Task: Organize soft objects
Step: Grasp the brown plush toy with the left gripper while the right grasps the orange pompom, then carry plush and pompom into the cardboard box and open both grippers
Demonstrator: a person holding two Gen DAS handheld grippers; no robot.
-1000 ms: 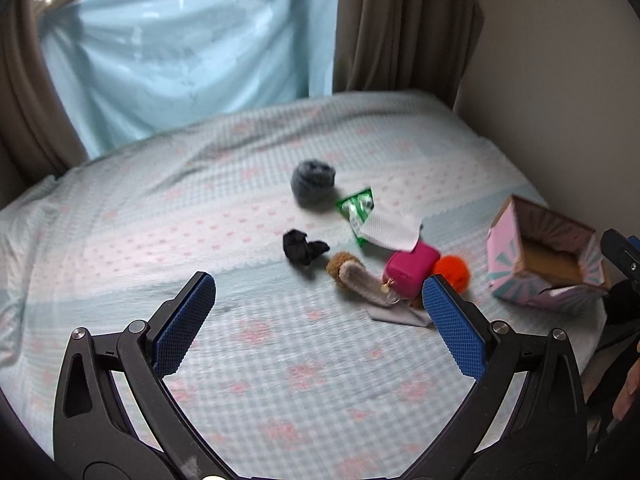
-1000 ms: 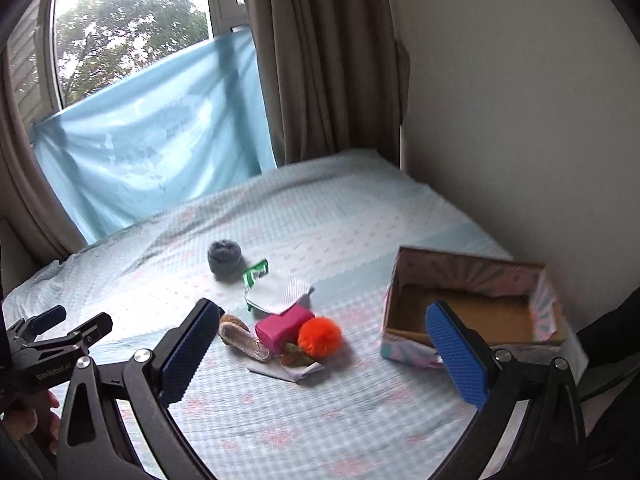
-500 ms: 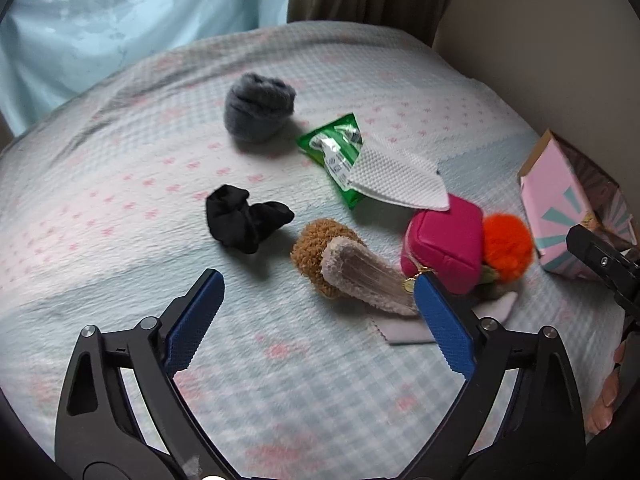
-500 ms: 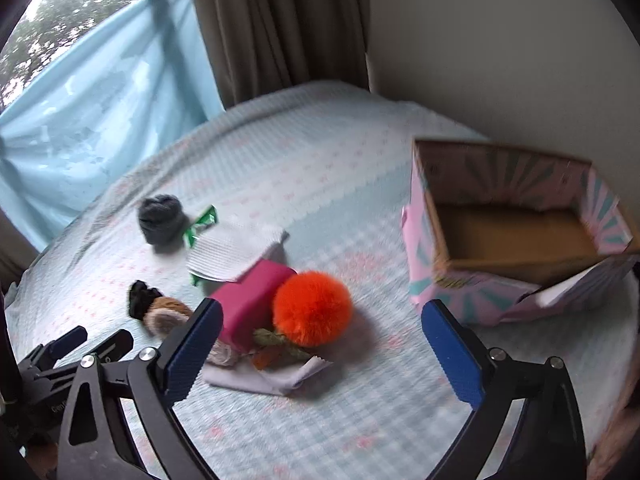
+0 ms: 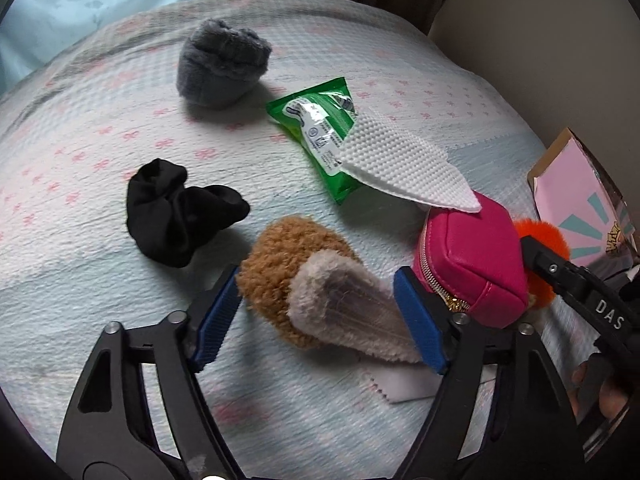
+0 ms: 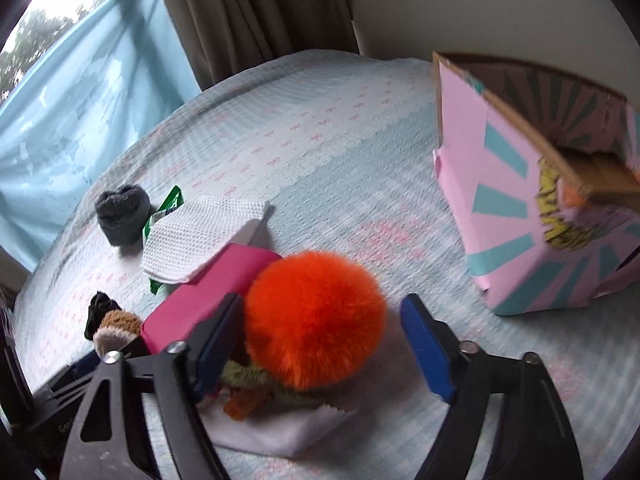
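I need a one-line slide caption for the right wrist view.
Right gripper closing around an orange pom-pom on the bed, pink box nearby.

Closing left gripper (image 5: 318, 316) astride brown fuzzy sock (image 5: 316, 292)

A fuzzy brown-and-beige slipper (image 5: 316, 292) lies on its side just left of the pink zip pouch (image 5: 472, 264). An orange pom-pom (image 6: 314, 324) touches the pouch's right side. A black sock (image 5: 180, 212) and grey fuzzy bundle (image 5: 222, 66) lie farther left.
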